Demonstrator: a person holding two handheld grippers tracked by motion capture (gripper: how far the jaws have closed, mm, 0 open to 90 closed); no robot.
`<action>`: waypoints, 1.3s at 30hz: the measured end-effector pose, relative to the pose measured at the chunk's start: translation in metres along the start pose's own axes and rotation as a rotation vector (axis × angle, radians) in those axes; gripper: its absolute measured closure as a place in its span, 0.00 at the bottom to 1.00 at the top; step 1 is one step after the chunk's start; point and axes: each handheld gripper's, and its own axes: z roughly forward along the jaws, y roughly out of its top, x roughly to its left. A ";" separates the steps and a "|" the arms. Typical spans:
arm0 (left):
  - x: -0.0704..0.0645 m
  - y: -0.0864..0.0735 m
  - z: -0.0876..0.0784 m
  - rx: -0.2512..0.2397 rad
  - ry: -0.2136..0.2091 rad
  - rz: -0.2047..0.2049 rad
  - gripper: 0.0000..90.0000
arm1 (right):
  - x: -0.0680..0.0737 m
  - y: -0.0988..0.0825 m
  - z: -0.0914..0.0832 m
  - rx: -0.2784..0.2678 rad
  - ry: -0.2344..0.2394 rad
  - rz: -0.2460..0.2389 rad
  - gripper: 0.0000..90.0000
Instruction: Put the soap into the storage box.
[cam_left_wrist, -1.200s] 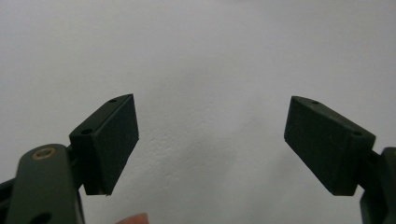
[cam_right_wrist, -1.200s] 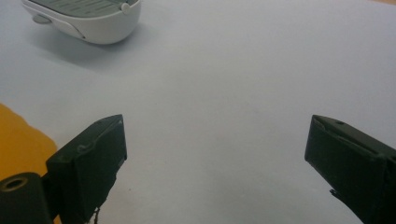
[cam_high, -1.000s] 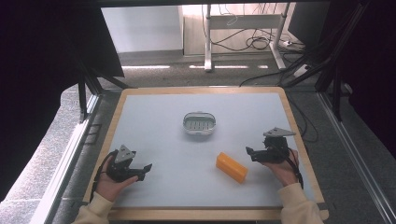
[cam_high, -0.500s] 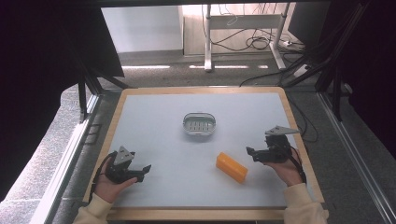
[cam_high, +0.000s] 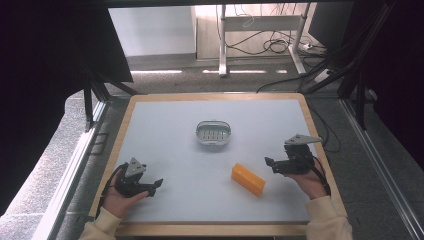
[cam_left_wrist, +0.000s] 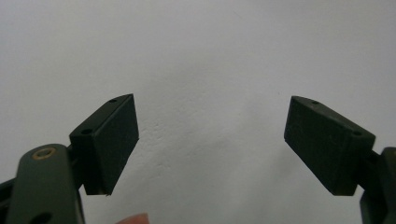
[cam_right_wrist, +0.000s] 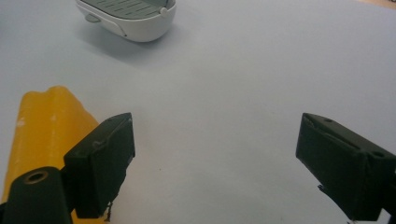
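An orange-yellow bar (cam_high: 248, 178) lies flat on the white table (cam_high: 170, 150), right of the middle and near the front. A small white oval dish with a slotted grey insert (cam_high: 213, 134) stands behind it at the centre. My right gripper (cam_high: 270, 164) is held just right of the bar, open, jaws wide apart and empty. In the right gripper view the bar (cam_right_wrist: 44, 128) lies beside the left jaw, and the dish (cam_right_wrist: 128, 16) is at the top. My left gripper (cam_high: 156, 186) rests at the front left, open, with bare table (cam_left_wrist: 210, 70) between its jaws.
A wooden rim (cam_high: 215, 96) frames the table. Beyond the far edge are a metal stand (cam_high: 260, 22) and cables (cam_high: 280, 47) on the floor. Dark frames stand on both sides.
Both hands have drawn slightly back toward the front edge. The bar and the dish have not moved.
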 end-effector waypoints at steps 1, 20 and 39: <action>0.000 0.000 0.000 0.000 -0.001 -0.001 0.20 | 0.001 0.001 -0.001 0.000 0.001 -0.005 0.14; 0.001 -0.001 0.002 0.004 0.001 -0.002 0.20 | 0.012 0.011 -0.015 -0.034 0.040 -0.030 0.19; 0.000 -0.001 0.003 0.003 0.002 0.002 0.20 | 0.029 0.016 -0.017 -0.031 0.065 -0.099 0.25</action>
